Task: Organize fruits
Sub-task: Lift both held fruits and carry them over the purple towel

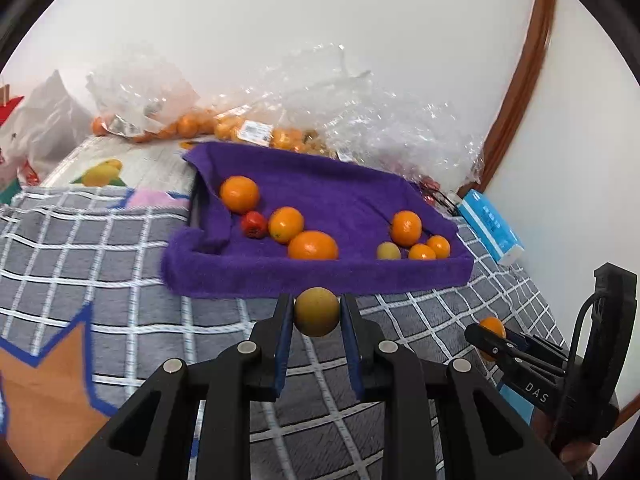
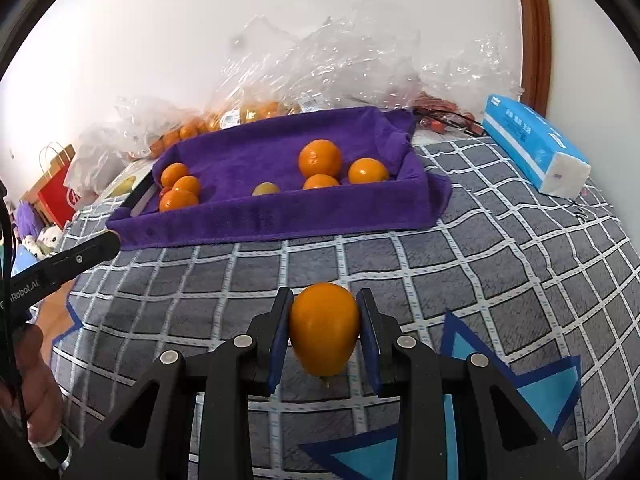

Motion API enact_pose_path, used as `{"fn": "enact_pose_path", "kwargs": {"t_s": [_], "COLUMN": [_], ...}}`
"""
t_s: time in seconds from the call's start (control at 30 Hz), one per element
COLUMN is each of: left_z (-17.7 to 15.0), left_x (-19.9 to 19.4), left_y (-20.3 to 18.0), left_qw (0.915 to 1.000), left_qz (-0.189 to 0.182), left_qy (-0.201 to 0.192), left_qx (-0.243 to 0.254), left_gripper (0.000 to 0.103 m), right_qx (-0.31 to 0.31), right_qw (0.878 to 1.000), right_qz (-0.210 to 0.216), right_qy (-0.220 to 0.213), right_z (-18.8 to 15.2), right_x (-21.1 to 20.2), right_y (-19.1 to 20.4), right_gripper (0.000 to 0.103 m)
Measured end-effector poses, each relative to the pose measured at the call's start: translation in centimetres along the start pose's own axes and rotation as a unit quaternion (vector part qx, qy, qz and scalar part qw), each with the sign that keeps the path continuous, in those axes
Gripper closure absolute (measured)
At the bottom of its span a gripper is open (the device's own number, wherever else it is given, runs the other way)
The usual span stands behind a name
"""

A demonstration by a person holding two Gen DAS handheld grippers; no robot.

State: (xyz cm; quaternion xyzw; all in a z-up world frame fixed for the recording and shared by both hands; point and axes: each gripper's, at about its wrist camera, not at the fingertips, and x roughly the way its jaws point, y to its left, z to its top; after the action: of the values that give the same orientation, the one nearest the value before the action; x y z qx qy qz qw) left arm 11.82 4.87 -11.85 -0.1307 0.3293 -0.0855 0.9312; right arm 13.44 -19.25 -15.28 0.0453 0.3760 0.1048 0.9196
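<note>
Only left view shows red fruit [image 1: 253,225] in purple tray [image 1: 320,276].

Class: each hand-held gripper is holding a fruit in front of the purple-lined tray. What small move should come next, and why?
Probably carry the left hand-held gripper forward over the purple tray. It is shut on a yellow-green fruit, the tray's near rim lies just ahead, and a similar fruit already sits inside.

— What is the left gripper [image 1: 317,312] doing?
— Its two fingers squeeze a small yellow-green fruit [image 1: 317,311] at their tips.
— And the right gripper [image 2: 325,330]?
— It pinches an orange fruit [image 2: 324,328] between its fingers. It points down a bit. A hand [image 2: 34,384] holds the other gripper beside it.
</note>
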Motion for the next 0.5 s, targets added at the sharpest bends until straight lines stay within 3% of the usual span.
{"fn": "enact_pose_path", "kwargs": {"t_s": [0.5], "left_z": [3.8], "left_x": [-3.9], "left_y": [0.4], "left_qw": [0.9997], "left_qz": [0.021], "left_qy": [-0.007], "left_qx": [-0.007], "left_gripper": [0.08], "right_qx": [-0.008], "right_qw": [0.999], "right_qz": [-0.002], "right_qy": [-0.038], "right_z": [4.6], "right_x": [-4.3], "right_y": [3.0], "right_gripper": [0.071]}}
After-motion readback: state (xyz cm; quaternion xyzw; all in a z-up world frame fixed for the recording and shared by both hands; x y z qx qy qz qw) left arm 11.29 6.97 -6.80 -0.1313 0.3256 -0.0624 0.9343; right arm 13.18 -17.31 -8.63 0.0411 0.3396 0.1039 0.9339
